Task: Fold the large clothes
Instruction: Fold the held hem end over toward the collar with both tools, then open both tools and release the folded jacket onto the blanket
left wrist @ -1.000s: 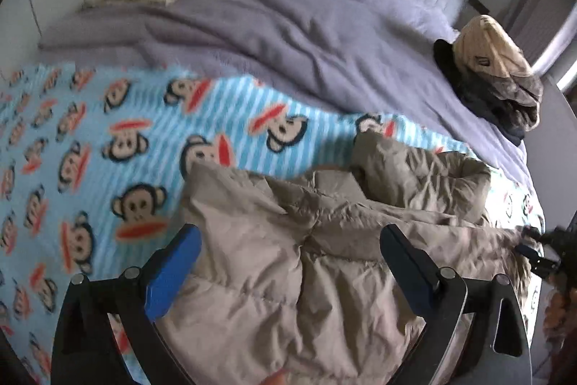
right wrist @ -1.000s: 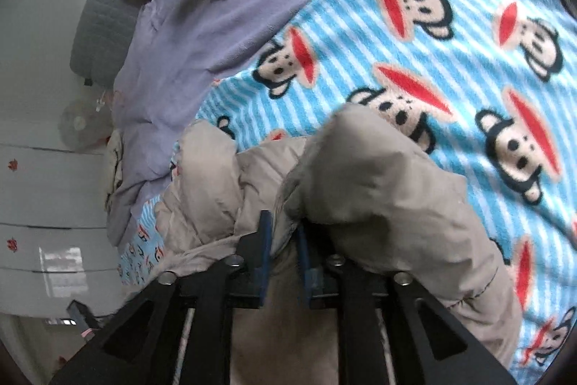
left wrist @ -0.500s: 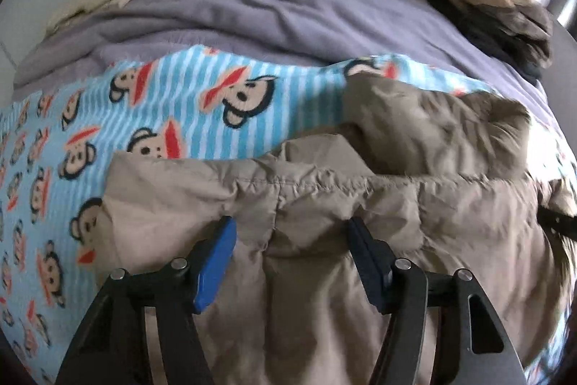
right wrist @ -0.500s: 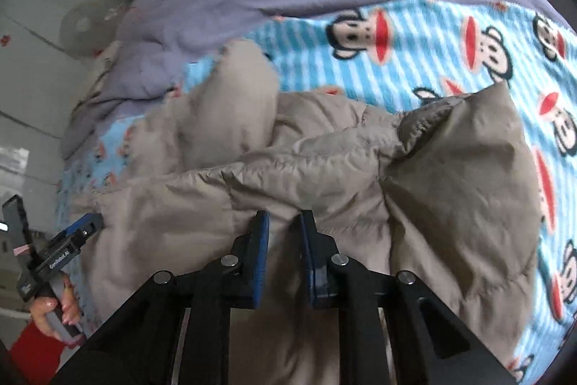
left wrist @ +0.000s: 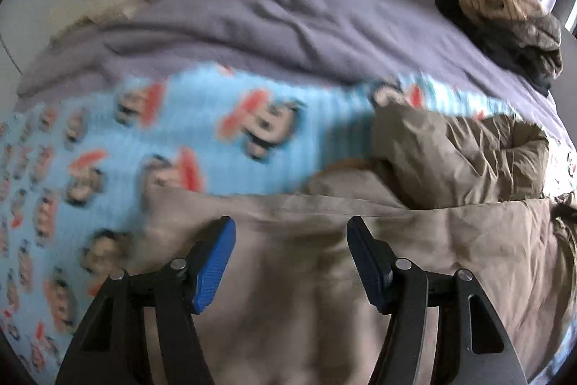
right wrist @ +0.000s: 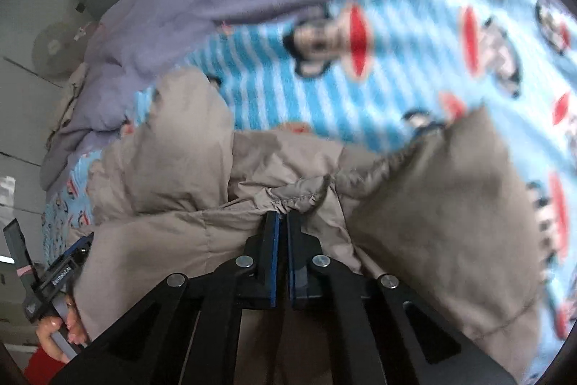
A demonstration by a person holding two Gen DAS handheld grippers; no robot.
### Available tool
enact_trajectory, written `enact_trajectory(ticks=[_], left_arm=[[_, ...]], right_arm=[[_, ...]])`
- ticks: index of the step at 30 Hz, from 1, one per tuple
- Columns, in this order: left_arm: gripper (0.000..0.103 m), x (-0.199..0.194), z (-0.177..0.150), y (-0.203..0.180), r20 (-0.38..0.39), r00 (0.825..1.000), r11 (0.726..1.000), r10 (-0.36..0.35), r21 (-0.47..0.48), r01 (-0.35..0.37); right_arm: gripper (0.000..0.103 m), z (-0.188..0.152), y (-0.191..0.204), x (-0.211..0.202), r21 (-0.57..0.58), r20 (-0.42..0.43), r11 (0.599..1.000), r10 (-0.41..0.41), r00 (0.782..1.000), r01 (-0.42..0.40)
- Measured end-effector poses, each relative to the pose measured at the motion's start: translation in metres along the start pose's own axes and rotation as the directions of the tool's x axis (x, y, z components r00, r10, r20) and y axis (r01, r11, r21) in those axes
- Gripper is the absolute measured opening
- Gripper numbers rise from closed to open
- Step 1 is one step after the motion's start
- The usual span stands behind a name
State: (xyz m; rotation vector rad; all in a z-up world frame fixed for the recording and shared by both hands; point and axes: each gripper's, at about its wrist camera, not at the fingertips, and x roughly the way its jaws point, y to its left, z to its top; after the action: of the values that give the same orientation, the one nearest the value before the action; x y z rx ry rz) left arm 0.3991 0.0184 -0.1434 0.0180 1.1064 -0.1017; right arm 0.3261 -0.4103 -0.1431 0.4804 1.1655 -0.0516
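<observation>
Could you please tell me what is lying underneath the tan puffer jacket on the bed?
The tan puffer jacket lies on a blue striped monkey-print blanket, which shows around its edges. Whatever sits directly beneath the jacket's middle is covered.

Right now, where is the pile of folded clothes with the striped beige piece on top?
In the left wrist view the pile of folded clothes sits upper right, on the lilac duvet, beyond the beige jacket.
</observation>
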Motion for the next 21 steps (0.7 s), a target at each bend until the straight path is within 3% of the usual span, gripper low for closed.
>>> enact_trajectory(ticks=[4, 8, 12, 15, 21], left_arm=[[0.066, 0.024, -0.004, 0.045, -0.073, 0.995, 0.994, 0.063, -0.086, -0.069], [0.069, 0.059, -0.016, 0.062, -0.142, 0.99, 0.975, 0.016, -0.217, -0.047], [0.082, 0.071, -0.018, 0.058, -0.157, 0.985, 0.974, 0.068, -0.202, -0.099], [0.082, 0.062, -0.017, 0.065, -0.172, 0.983, 0.968, 0.059, -0.23, -0.099], [0.082, 0.004, -0.021, 0.063, -0.119, 0.983, 0.98, 0.141, -0.123, -0.156]], right_arm=[[0.003, -0.001, -0.045, -0.028, 0.037, 0.073, 0.991, -0.129, 0.989, 0.126], [0.002, -0.001, -0.099, 0.003, 0.248, -0.026, 0.967, -0.05, 0.998, 0.055], [0.002, -0.001, -0.102, 0.024, 0.257, -0.045, 0.964, -0.067, 0.997, 0.076], [0.002, 0.003, -0.098, 0.023, 0.255, -0.061, 0.963, -0.08, 0.995, 0.093], [0.007, -0.006, -0.078, -0.032, 0.221, -0.004, 0.971, -0.092, 0.996, 0.091]])
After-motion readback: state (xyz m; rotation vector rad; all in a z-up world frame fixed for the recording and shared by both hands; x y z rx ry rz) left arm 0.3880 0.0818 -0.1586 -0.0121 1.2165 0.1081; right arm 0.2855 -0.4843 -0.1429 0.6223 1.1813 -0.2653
